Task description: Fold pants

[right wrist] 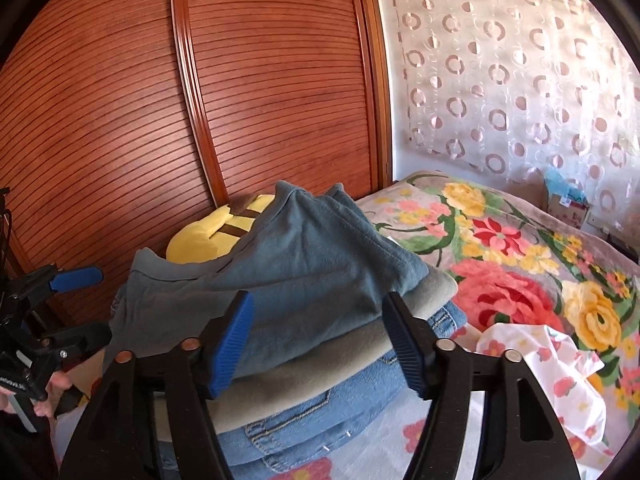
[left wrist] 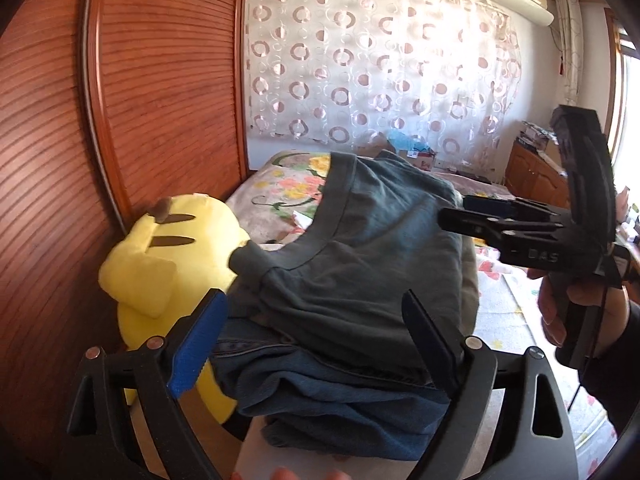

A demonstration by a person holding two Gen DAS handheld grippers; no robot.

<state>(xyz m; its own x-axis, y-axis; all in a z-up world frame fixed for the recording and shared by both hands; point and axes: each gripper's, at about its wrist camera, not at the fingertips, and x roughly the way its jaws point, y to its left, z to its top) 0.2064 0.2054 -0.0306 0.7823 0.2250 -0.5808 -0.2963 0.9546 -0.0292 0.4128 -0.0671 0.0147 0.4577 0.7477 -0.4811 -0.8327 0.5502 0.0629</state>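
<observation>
Folded teal-grey pants (left wrist: 352,248) lie on top of a stack of folded clothes, with dark blue jeans (left wrist: 320,400) beneath. In the right wrist view the same pants (right wrist: 304,264) top a grey garment (right wrist: 320,360) and light blue jeans (right wrist: 312,412). My left gripper (left wrist: 316,328) is open, its fingers either side of the stack's near edge, holding nothing. My right gripper (right wrist: 316,332) is open, its fingers astride the stack's near edge. In the left wrist view the right gripper (left wrist: 452,210) reaches the pants' right side; in the right wrist view the left gripper (right wrist: 96,302) is at far left.
A yellow plush toy (left wrist: 168,264) sits behind the stack against the wooden wardrobe doors (right wrist: 260,92). The bed has a floral blanket (right wrist: 520,264); a white flowered cloth (right wrist: 552,364) lies to the right. A patterned curtain (left wrist: 380,64) and a cabinet (left wrist: 532,168) stand beyond.
</observation>
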